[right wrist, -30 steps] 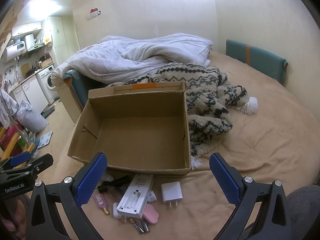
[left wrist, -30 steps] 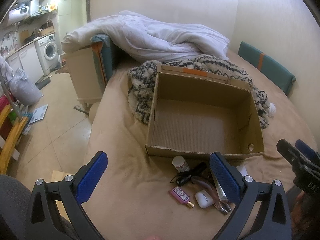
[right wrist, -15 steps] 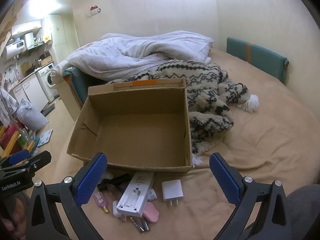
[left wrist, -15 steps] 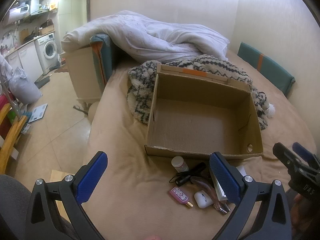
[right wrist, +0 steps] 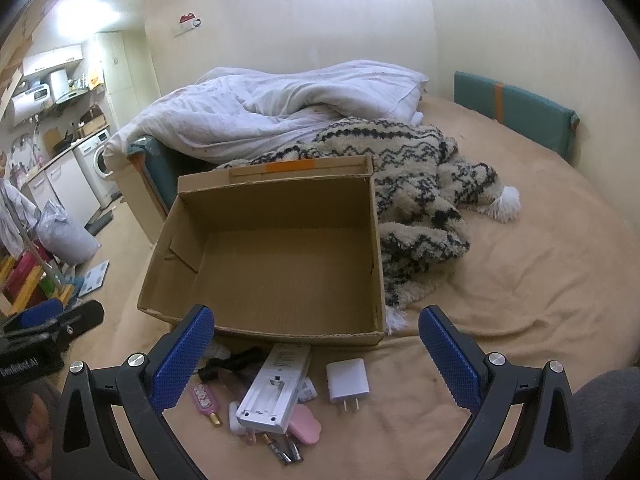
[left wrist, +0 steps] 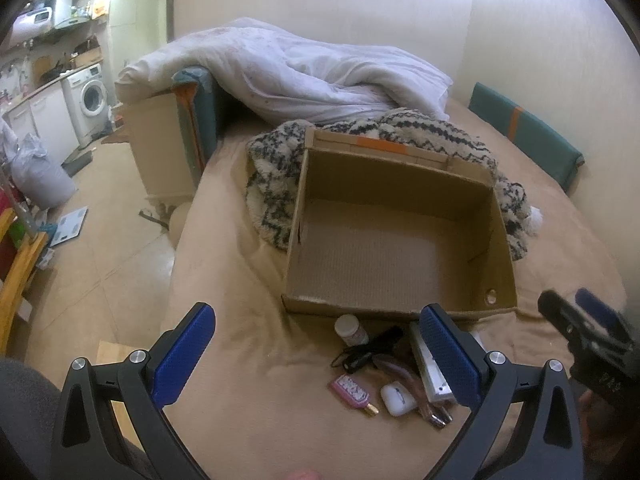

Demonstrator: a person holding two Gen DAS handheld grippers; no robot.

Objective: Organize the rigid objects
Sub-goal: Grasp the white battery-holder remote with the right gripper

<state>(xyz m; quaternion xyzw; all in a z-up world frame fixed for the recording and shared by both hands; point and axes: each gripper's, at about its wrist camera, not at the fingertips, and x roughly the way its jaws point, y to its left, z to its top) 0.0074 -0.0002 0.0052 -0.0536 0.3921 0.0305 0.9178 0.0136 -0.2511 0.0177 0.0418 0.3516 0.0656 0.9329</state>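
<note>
An empty cardboard box (left wrist: 496, 236) (right wrist: 168, 248) sits open on the tan bed. In front of its near wall lies a small pile: a white remote (right wrist: 276, 390) (left wrist: 428, 364), a white charger plug (right wrist: 347, 380), a pink bottle (left wrist: 352, 387) (right wrist: 205, 397), a white earbud case (left wrist: 398, 399), a white pill jar (left wrist: 351, 329), a black cable (left wrist: 368, 350) and a pink case (right wrist: 306, 424). My left gripper (left wrist: 320, 354) is open, hovering just short of the pile. My right gripper (right wrist: 314, 360) is open above the remote and plug. Both hold nothing.
A patterned woolly blanket (right wrist: 420, 184) and a white duvet (right wrist: 280, 112) lie behind and right of the box. A teal cushion (right wrist: 516, 114) leans on the wall. The bed's left edge drops to a tiled floor (left wrist: 92, 240) with a washing machine (left wrist: 90, 96).
Both grippers have drifted slightly; the box and pile sit a little higher in the right view, and the right gripper appears a little lower at the left view's edge. Nothing was grasped.
</note>
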